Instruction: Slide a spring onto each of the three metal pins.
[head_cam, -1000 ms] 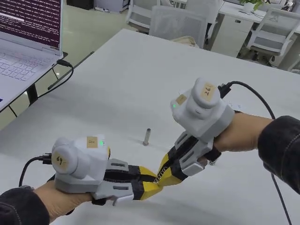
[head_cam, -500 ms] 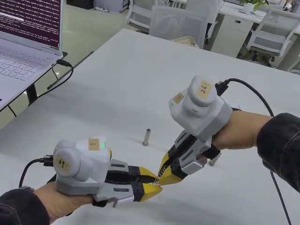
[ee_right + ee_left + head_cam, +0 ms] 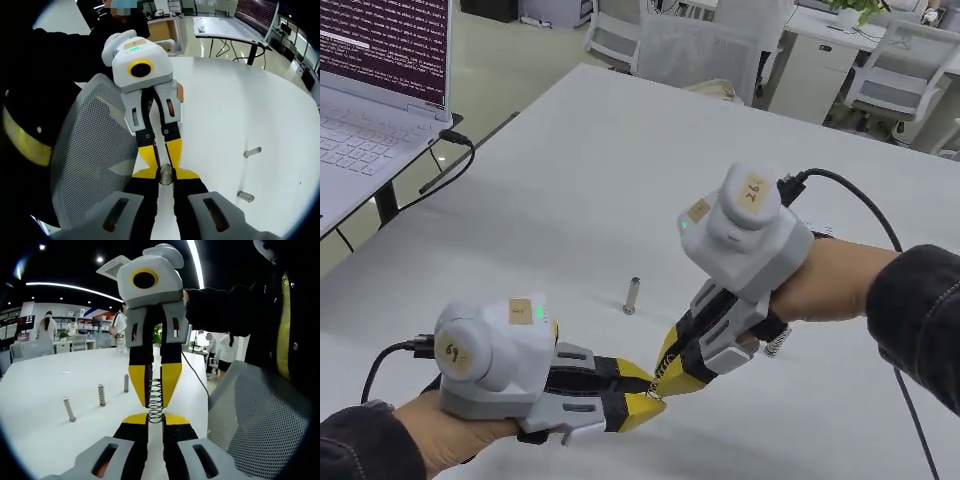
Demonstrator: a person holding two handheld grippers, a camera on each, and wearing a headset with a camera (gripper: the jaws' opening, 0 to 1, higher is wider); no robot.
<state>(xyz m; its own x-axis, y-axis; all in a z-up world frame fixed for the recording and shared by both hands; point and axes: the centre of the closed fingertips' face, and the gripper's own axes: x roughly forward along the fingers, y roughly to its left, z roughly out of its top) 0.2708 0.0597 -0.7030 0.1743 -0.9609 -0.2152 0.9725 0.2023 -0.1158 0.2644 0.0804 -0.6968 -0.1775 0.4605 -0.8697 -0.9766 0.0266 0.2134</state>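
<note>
**One spring shared between both grippers, bare pin waiting**

We hold a single spring [image 3: 156,400] low over the near part of the table [image 3: 570,180]. The right gripper [image 3: 156,387] has its yellow jaws clamped on the coil's flanks. The left gripper [image 3: 156,419] pinches the coil's lower end, its jaws nearly together. We judge this to be a re-grip that sets the coil straight, with one open end free for threading. The bare pin [image 3: 632,295] stands upright just beyond the tips. To its right, the second pin [image 3: 101,395] and third pin [image 3: 126,383] seem to carry coils already.
</note>
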